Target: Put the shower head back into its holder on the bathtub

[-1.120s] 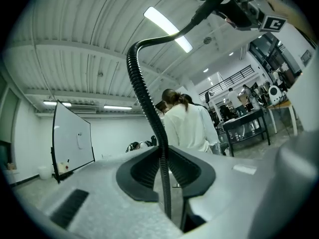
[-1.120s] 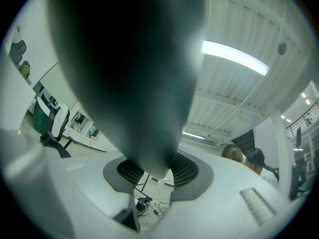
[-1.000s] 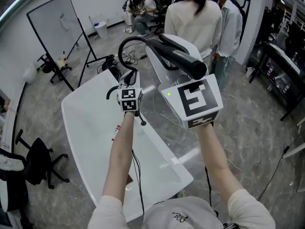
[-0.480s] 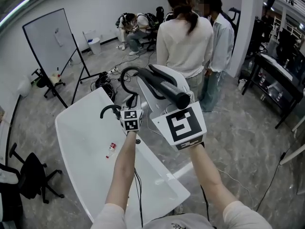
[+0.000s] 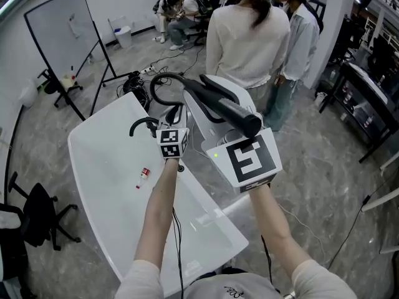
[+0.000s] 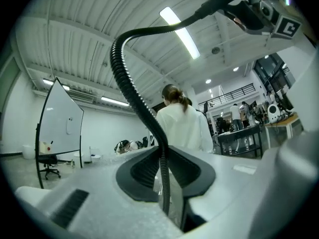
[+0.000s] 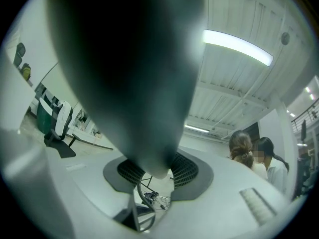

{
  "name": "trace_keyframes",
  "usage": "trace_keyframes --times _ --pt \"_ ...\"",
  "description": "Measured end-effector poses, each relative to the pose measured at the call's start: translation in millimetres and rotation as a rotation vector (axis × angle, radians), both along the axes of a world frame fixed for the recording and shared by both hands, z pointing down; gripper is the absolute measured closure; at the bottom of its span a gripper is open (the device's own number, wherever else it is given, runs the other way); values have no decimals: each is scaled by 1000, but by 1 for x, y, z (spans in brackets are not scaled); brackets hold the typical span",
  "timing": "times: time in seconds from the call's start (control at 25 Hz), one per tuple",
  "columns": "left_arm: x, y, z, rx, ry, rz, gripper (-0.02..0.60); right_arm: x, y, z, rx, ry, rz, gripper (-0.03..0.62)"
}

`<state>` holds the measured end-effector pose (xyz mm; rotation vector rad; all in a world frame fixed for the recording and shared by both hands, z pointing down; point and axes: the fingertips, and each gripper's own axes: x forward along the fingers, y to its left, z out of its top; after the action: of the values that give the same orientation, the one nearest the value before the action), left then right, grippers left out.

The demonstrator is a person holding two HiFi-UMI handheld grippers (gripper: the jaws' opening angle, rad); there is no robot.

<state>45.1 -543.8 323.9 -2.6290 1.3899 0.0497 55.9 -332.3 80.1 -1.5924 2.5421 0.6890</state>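
Note:
In the head view my right gripper (image 5: 215, 95), under its large marker cube, is shut on the black shower head (image 5: 240, 116), which lies slanted between the white jaws. In the right gripper view the shower head (image 7: 134, 73) is a dark blur filling the top, pinched between the pads of the right gripper (image 7: 157, 171). The black ribbed hose (image 5: 157, 85) arches from it down to my left gripper (image 5: 175, 120). In the left gripper view the left gripper (image 6: 167, 176) is shut on the hose (image 6: 130, 91). A black curved fitting (image 5: 140, 126) stands on the white bathtub (image 5: 100, 167).
A small red-and-white item (image 5: 143, 175) lies inside the tub. Two people (image 5: 249, 36) stand just beyond the grippers. A whiteboard on a stand (image 5: 59, 36), floor cables (image 5: 134, 80), an office chair (image 5: 37, 220) and a dark table (image 5: 368, 86) surround the tub.
Both grippers have sunk a little toward the tub, carrying the shower head and hose. Both grips look unchanged.

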Motion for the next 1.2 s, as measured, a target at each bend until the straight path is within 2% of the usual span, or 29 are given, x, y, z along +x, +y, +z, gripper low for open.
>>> trace_keyframes --times 0.16,0.4,0.64,0.92,1.2 --pt "9 2 1 38 -2 29 526 -19 -1 2 -5 8 -39 457" --pt "-5 3 60 -55 -16 1 526 -17 -3 29 -51 26 -30 456" --pt "-29 0 76 -66 -3 -28 526 -20 -10 49 -93 8 -50 457" --pt "-46 7 129 -153 -34 -55 527 -35 -25 83 -163 7 -74 456" --pt "-75 15 208 -284 -50 -100 526 -49 -54 149 -281 -10 -84 456"
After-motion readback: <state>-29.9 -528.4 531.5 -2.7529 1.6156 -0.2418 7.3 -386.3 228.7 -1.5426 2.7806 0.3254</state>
